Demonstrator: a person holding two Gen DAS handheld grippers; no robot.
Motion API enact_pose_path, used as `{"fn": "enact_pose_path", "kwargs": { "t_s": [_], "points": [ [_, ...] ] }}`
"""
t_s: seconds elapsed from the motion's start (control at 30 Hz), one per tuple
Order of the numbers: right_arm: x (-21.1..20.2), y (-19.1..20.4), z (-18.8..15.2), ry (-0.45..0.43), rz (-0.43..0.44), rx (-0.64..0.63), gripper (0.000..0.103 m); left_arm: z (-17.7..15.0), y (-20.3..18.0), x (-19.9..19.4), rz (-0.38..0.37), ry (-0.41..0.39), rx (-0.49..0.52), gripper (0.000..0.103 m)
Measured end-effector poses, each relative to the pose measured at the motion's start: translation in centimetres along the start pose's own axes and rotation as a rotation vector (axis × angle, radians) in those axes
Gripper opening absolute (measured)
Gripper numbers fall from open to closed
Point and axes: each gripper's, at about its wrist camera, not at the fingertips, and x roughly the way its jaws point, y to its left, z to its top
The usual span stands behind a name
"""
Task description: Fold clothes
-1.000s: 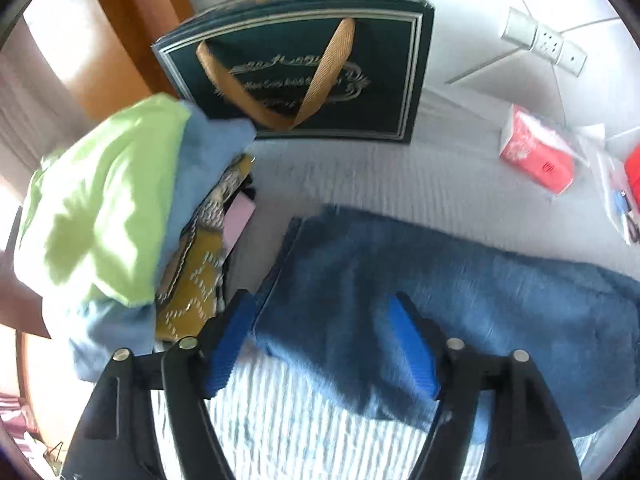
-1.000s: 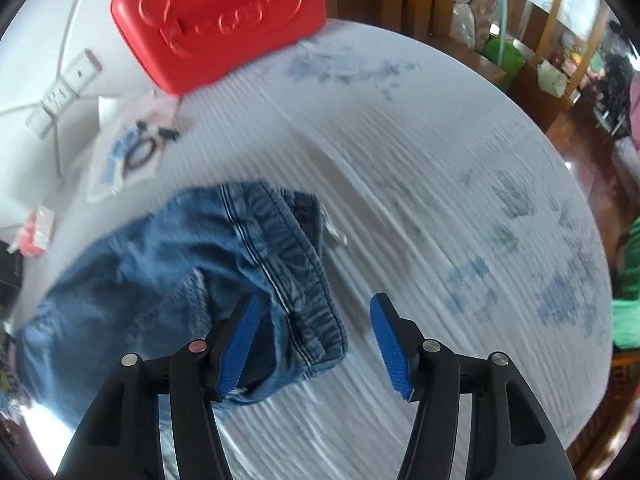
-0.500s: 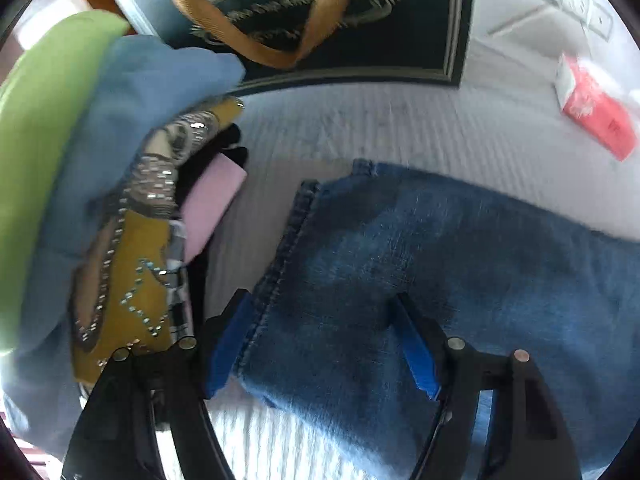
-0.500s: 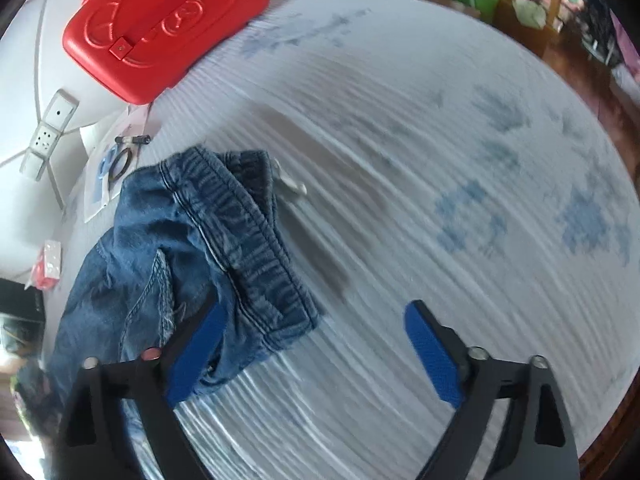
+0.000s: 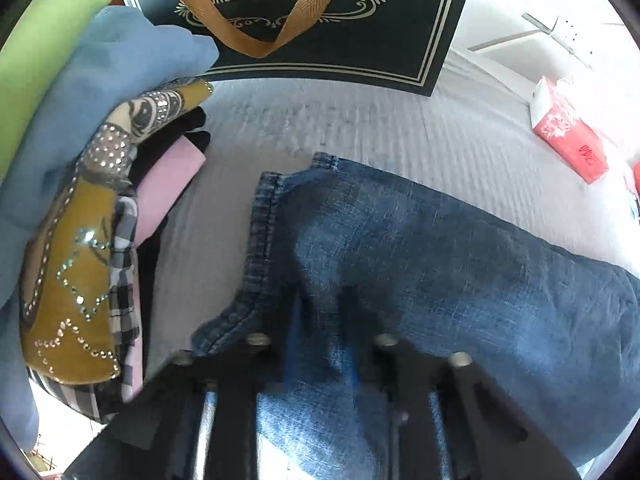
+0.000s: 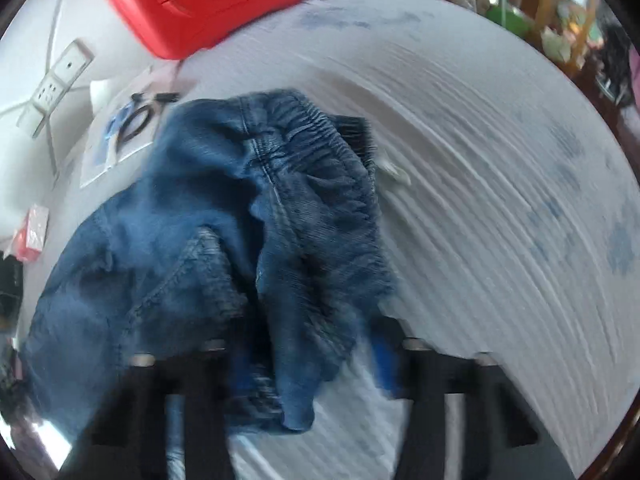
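Both of my tools have closed in on the jeans [image 5: 440, 264] since half a second ago, when their blue pads stood wide apart. My left tool [image 5: 320, 320] now has its jaws drawn near together over the hem end of one leg, denim bunched between them, so I read it as clamped on the cloth, though blur softens the tips. My right tool [image 6: 312, 360] sits at the waistband end; its jaws stand part open with a fold of denim hanging between them, and through the motion blur I cannot tell whether it grips.

The jeans lie across the white ribbed bed cover [image 6: 480, 184], faded mid-blue, with a gathered elastic waistband [image 6: 320, 152] rumpled upward and a stitched double hem at the leg end. Just beside that hem is a stack of folded clothes [image 5: 80, 184], green and pale blue on top, a mustard studded piece below. A dark green gift bag [image 5: 360, 24] stands behind, a red box [image 5: 568, 136] lies off to the right, and a red case [image 6: 208, 4] rests near the waistband end.
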Motion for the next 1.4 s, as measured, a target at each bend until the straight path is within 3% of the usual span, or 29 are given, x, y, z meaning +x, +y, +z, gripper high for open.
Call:
{"fn": "enact_pose_path", "kwargs": {
  "t_s": [0.03,0.1,0.23,0.37,0.53,0.6,0.67,0.73,0.8,0.9,1.13,1.23,1.4],
  "points": [
    [-0.9,0.8,0.1,-0.025,-0.033,-0.031,0.037,-0.3,-0.2,-0.4,0.013,-0.002,0.011,0.004],
    [-3.8,0.6,0.1,-0.078,0.002,-0.020,0.036,-1.5,-0.7,-1.3,0.018,0.006,0.034,0.004],
    [-9.0,-3.1,-0.6,-0.108,0.113,0.049,0.036,-5.4,-1.9,-3.4,-0.021,0.059,0.077,0.004],
    [-13.0,-8.9,-2.8,-0.118,0.082,0.086,0.036,-9.3,-3.0,-5.5,-0.059,0.111,0.120,0.004],
    [-9.0,-16.4,-4.6,0.047,-0.018,0.117,0.042,-14.2,-4.5,-8.1,-0.107,0.177,0.174,0.007],
    [-7.5,-17.6,-5.5,0.082,-0.041,0.103,0.059,-14.2,-4.4,-9.1,-0.108,0.174,0.157,0.008],
    [-8.4,-18.4,-6.1,0.045,0.007,0.125,0.061,-13.7,-3.7,-11.7,-0.135,0.119,0.135,0.019],
    [-9.9,-19.2,-6.5,-0.005,0.079,0.151,0.071,-13.2,-2.8,-14.2,-0.117,0.052,0.102,0.061],
    [-11.0,-20.2,-6.7,-0.038,0.116,0.182,0.080,-13.5,-2.0,-15.9,-0.093,-0.004,0.067,0.072],
    [-11.8,-21.3,-6.8,-0.063,0.152,0.219,0.080,-14.1,-1.8,-15.9,-0.100,-0.016,0.041,0.072],
    [-10.1,-21.7,-8.9,-0.023,0.227,0.298,0.080,-16.7,-1.8,-13.4,-0.093,0.037,0.018,0.072],
    [-8.8,-20.8,-10.0,-0.004,0.268,0.320,0.086,-17.5,-1.7,-12.5,-0.104,0.057,0.006,0.072],
    [-5.7,-17.9,-9.8,-0.008,0.169,0.254,0.085,-19.0,-0.7,-12.3,-0.087,0.075,-0.026,0.072]
  ]
}}
